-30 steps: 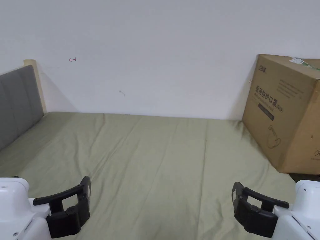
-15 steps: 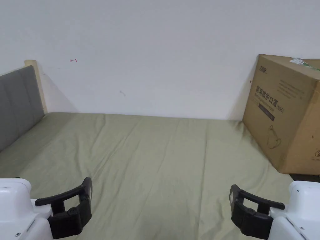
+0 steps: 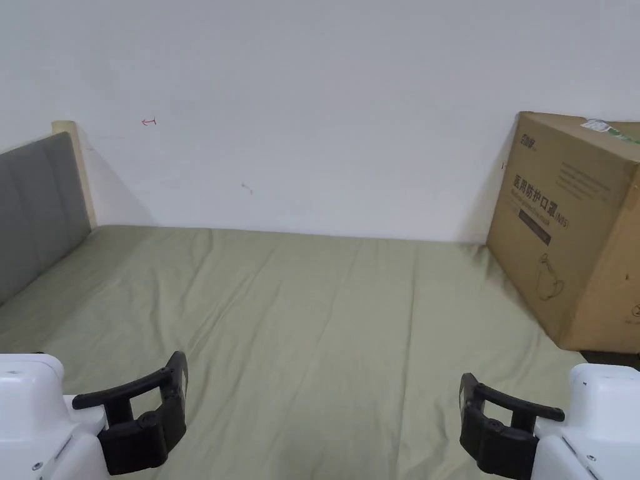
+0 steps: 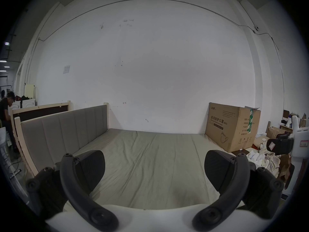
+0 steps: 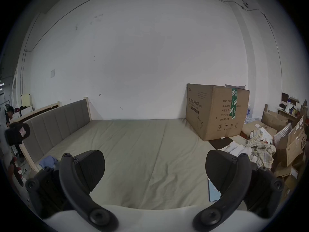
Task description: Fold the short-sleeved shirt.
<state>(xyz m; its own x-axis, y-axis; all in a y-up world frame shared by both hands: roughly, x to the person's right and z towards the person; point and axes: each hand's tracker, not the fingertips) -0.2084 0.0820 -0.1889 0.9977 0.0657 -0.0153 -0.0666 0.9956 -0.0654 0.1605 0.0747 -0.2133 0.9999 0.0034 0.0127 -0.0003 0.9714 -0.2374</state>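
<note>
- Olive-green wrinkled bed sheet point(image 3: 325, 325) lies flat before me, running back to the white wall point(image 3: 312, 94); it looks the same as a second ago.
- My left gripper point(image 4: 154, 167), black jaws on a white body, hangs low over the near left of the sheet with its jaws spread wide and nothing between them. It has crept slightly toward the middle since a second ago.
- My right gripper point(image 5: 155, 167), the same make, hangs over the near right, jaws likewise spread and empty. It has sunk lower in the head view and edged slightly inward.
- A large brown cardboard box point(image 3: 572, 231) stands at the far right edge of the bed against the wall, unmoved.
- A grey padded headboard point(image 3: 34, 206) closes the left side.
- I cannot pick out the short-sleeved shirt for certain: a crumpled blue cloth point(image 5: 48, 162) lies at the sheet's near left corner, and a heap of checked and pale clothes point(image 5: 257, 148) lies off the bed to the right, beside more cardboard.
</note>
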